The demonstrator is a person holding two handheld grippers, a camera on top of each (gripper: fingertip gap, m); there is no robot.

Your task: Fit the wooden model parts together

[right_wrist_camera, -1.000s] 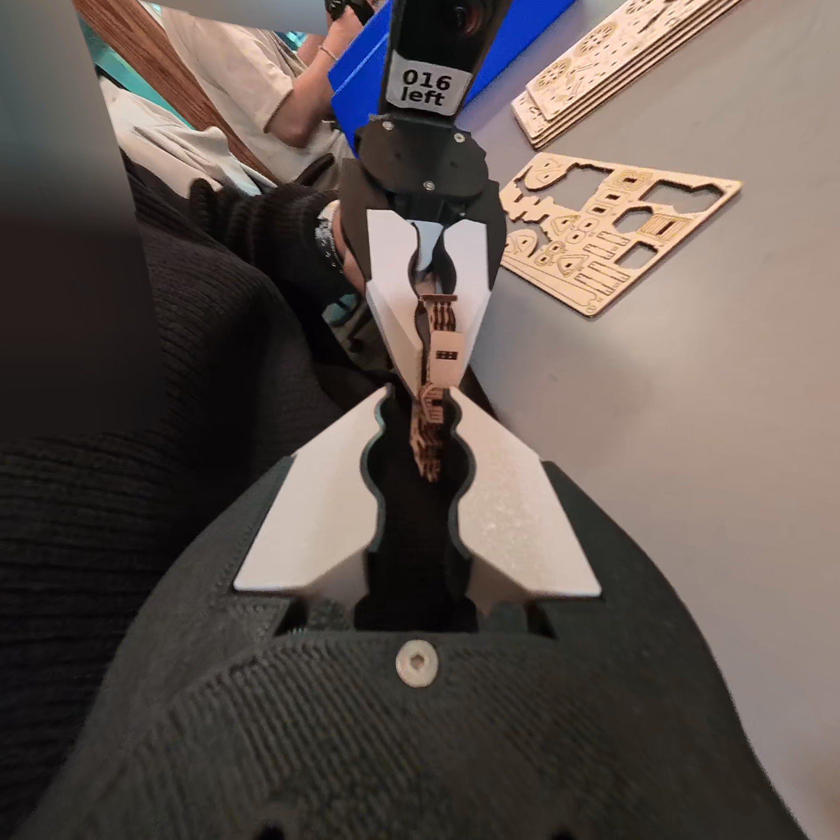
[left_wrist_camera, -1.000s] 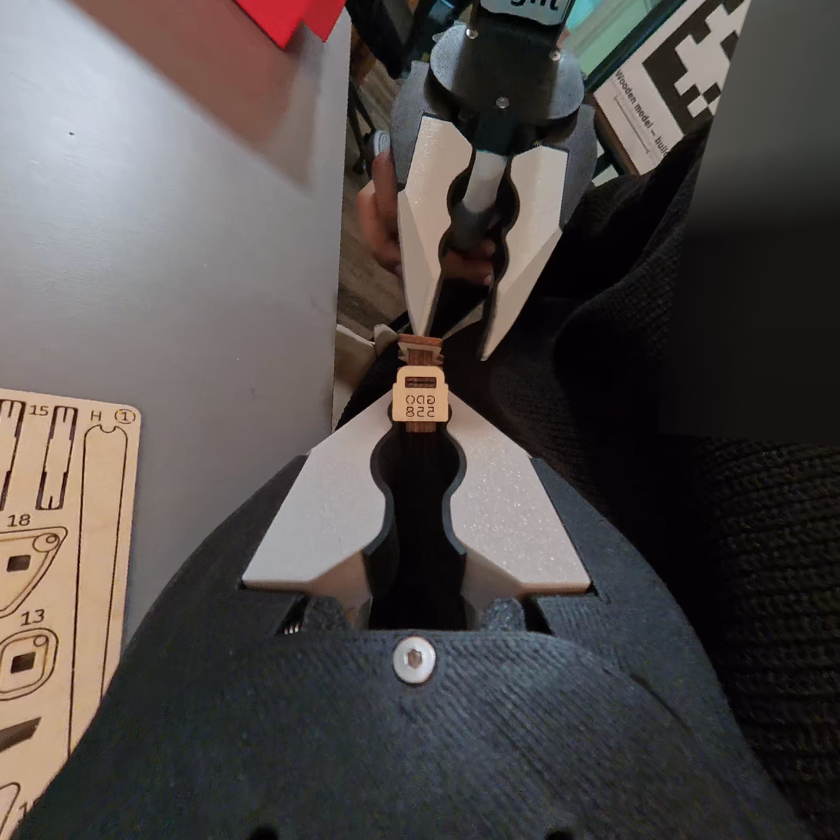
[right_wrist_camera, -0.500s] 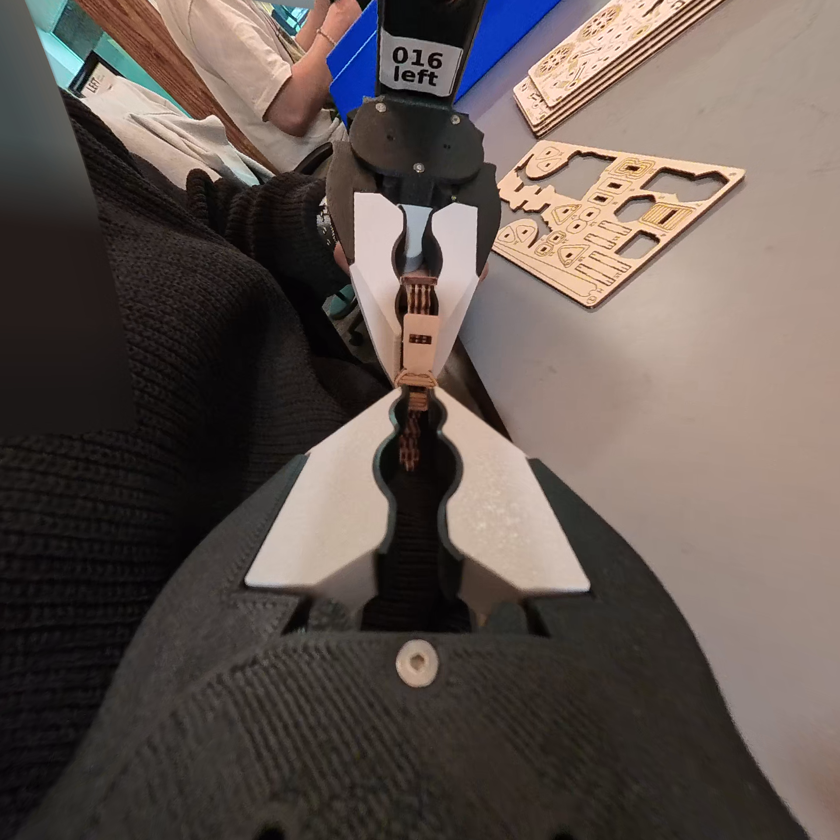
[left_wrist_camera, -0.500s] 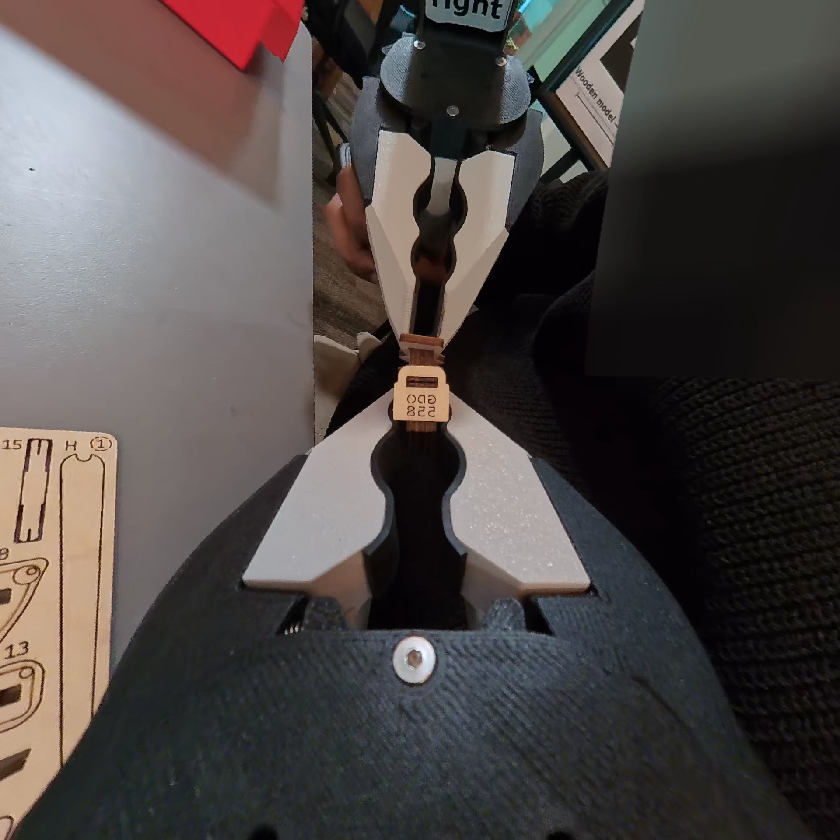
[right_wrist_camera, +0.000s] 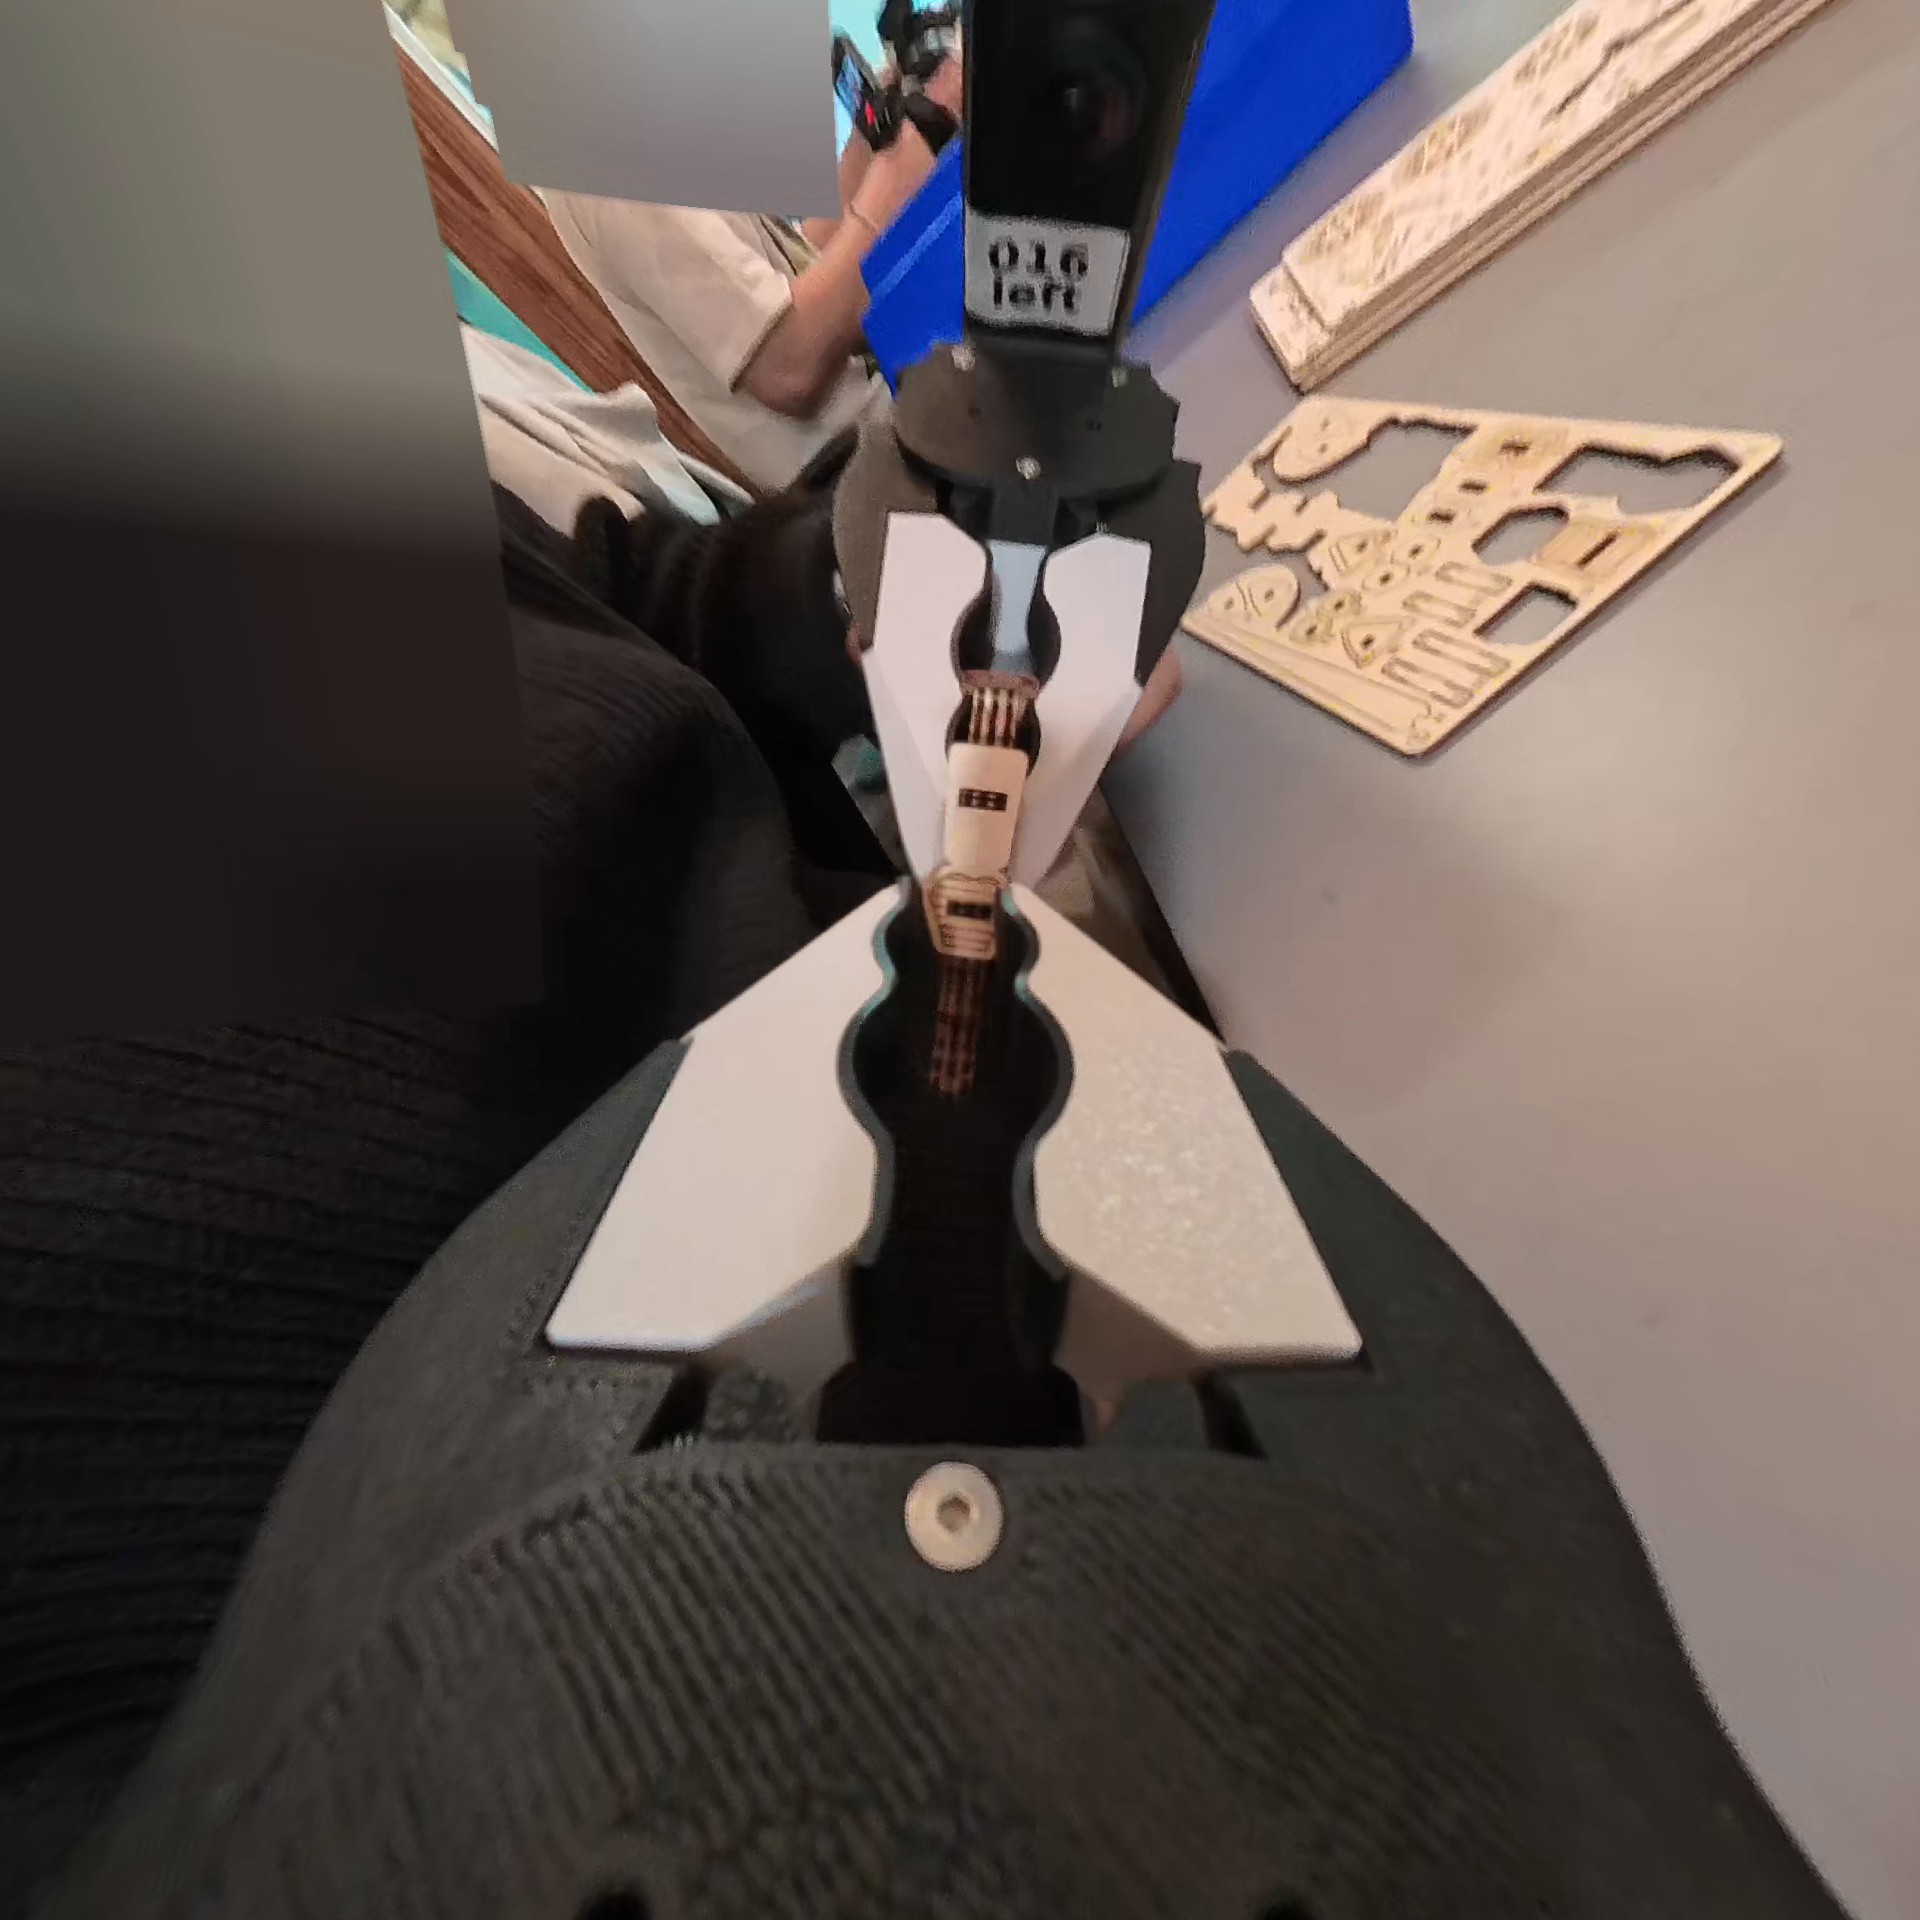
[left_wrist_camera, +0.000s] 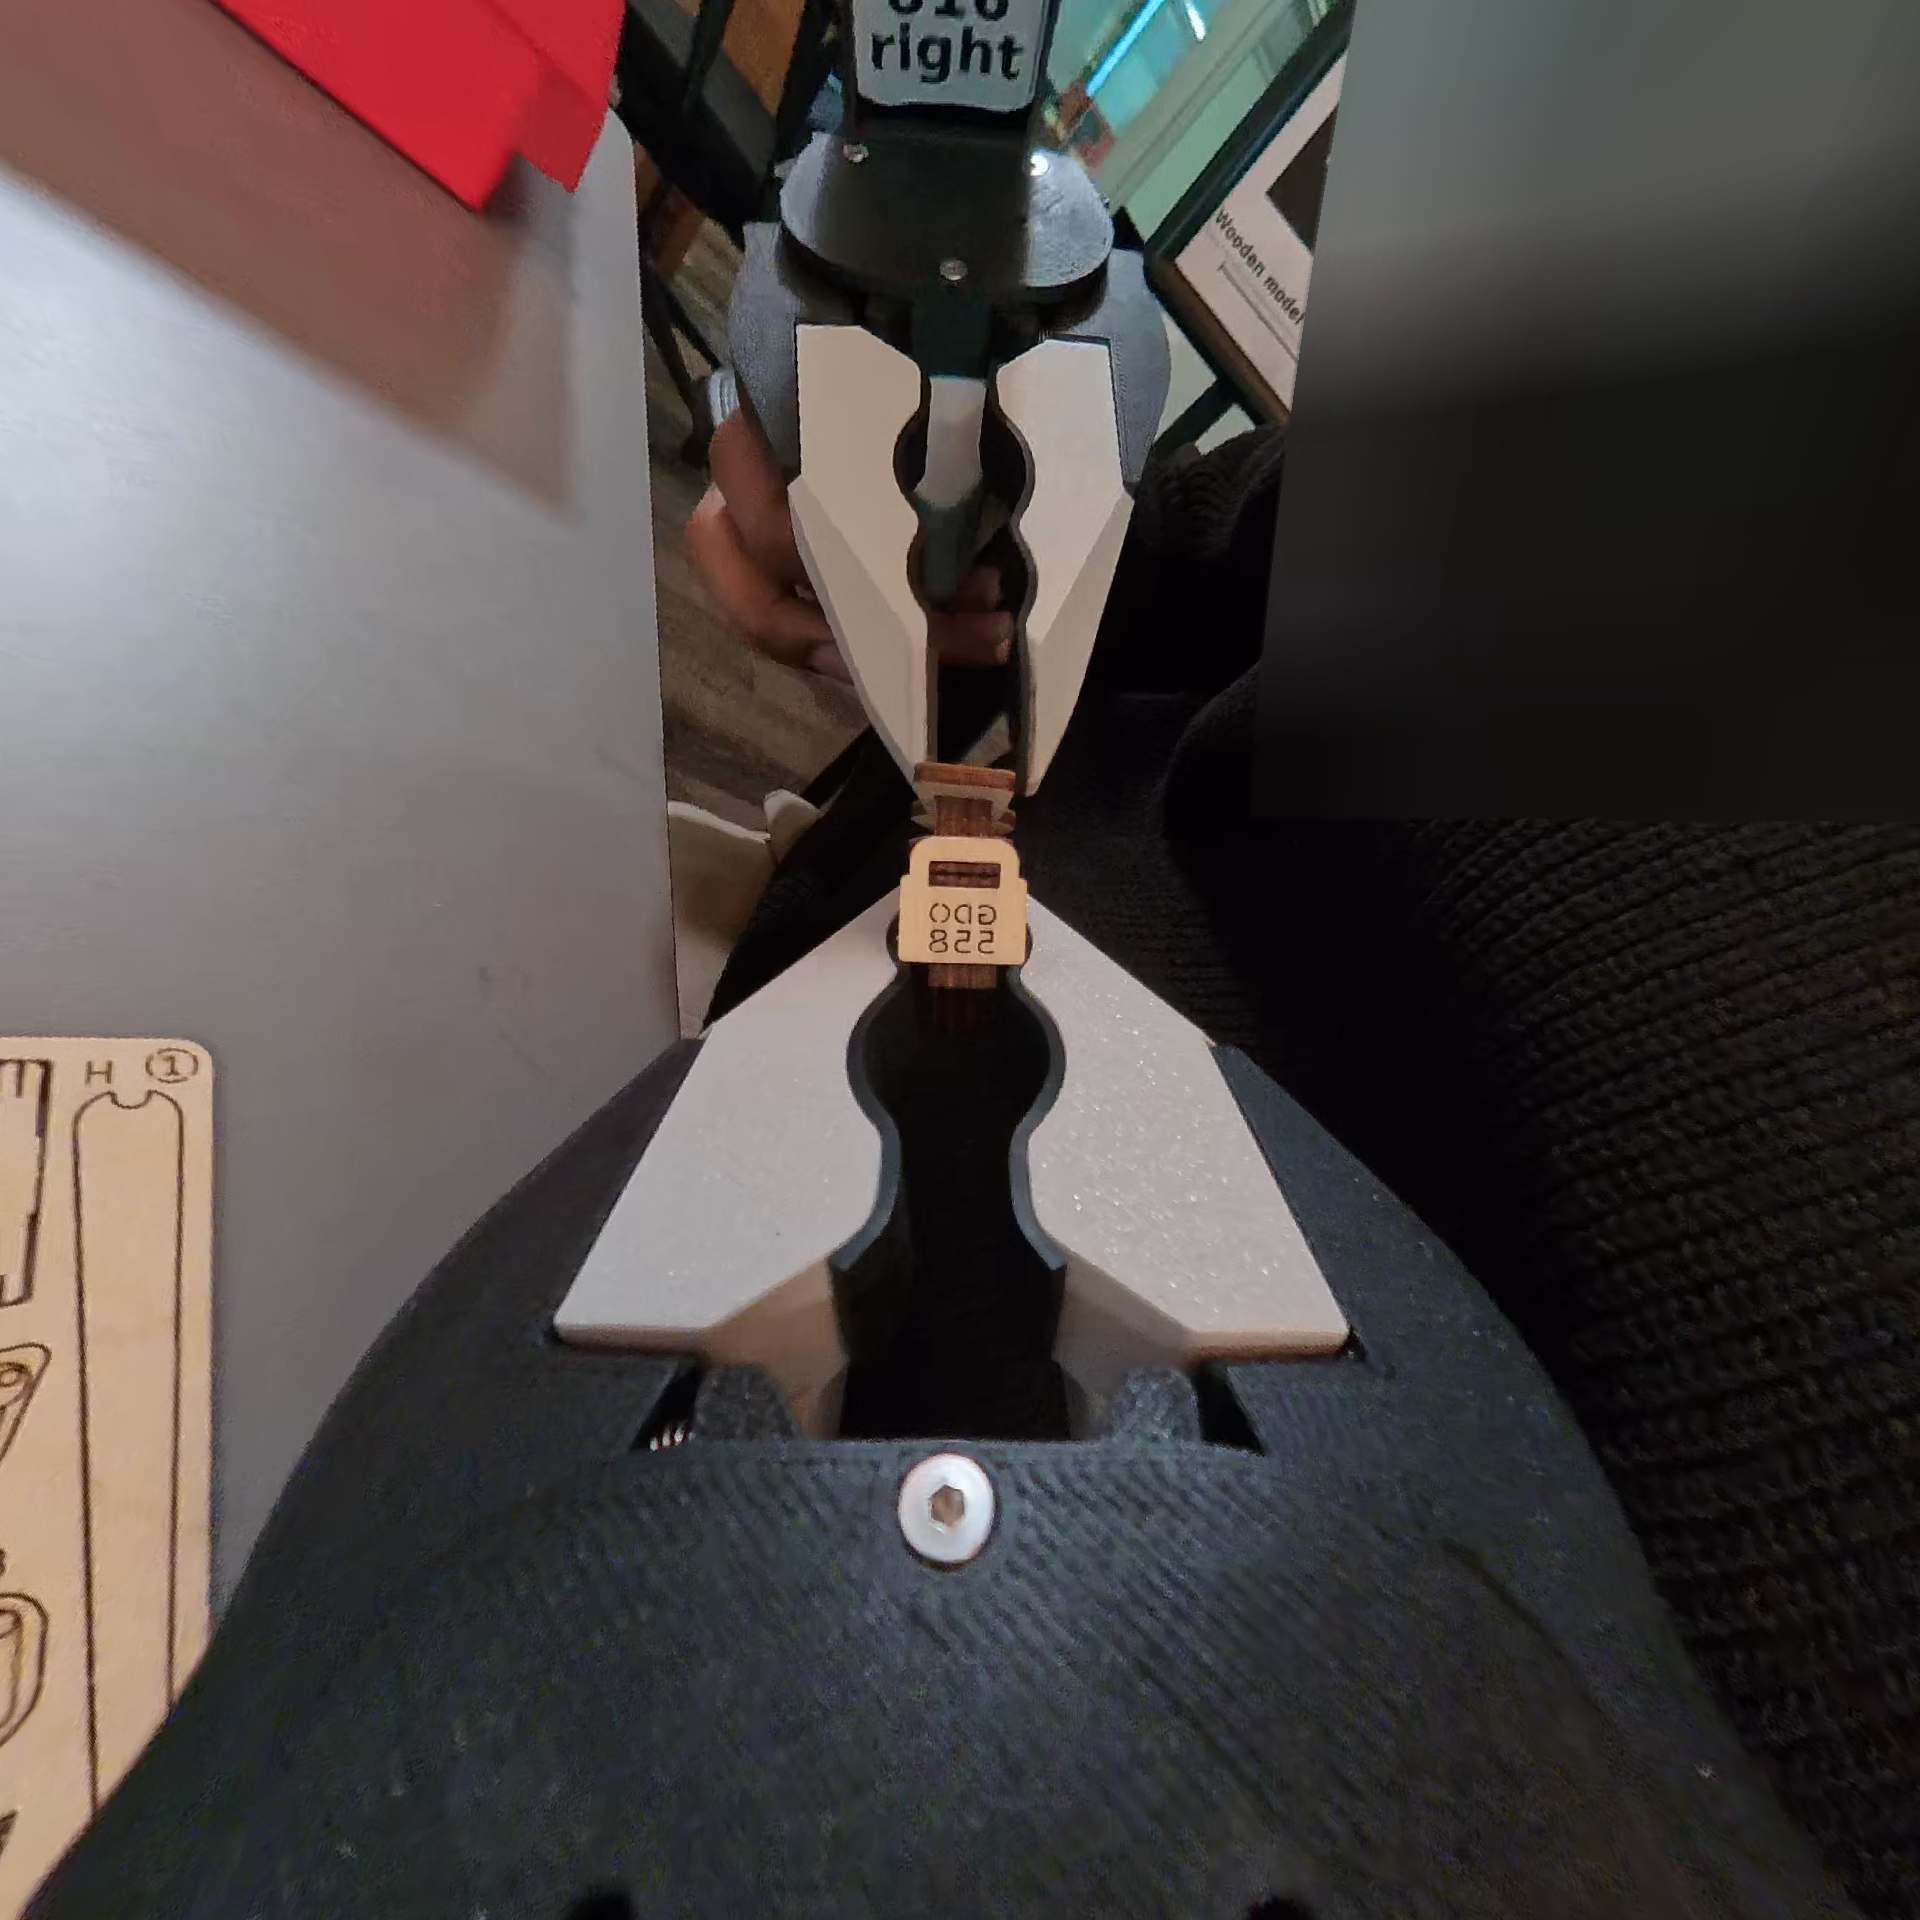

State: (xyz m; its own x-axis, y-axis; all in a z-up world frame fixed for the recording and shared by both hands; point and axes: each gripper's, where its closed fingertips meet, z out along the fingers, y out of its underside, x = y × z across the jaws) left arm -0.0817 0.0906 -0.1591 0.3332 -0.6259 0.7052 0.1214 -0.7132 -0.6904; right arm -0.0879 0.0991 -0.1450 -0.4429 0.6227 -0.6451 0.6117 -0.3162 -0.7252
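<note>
My left gripper (left_wrist_camera: 961,940) is shut on a small layered wooden part (left_wrist_camera: 963,914) with a pale plate on top. Facing it tip to tip, my right gripper (left_wrist_camera: 971,764) is shut on another layered wooden part (left_wrist_camera: 966,781). The two parts meet end to end between the tips. In the right wrist view, my right gripper (right_wrist_camera: 961,899) holds its part (right_wrist_camera: 966,925), whose strips run back between the fingers. The left gripper (right_wrist_camera: 977,842) holds the plate part (right_wrist_camera: 982,800) opposite. Both are held in the air just off the table edge.
A grey table (left_wrist_camera: 312,727) carries a wooden parts sheet (left_wrist_camera: 114,1351) and a red thing (left_wrist_camera: 447,83). In the right wrist view lie a punched-out sheet (right_wrist_camera: 1475,561), a stack of sheets (right_wrist_camera: 1507,208) and a blue box (right_wrist_camera: 1247,135). A black knit sleeve (right_wrist_camera: 260,1143) lies below. My left and right fingertips are right by each other.
The right gripper's fingers were spread around the part's far end a second ago and have since closed on it. Both grippers have shifted slightly, still tip to tip.
</note>
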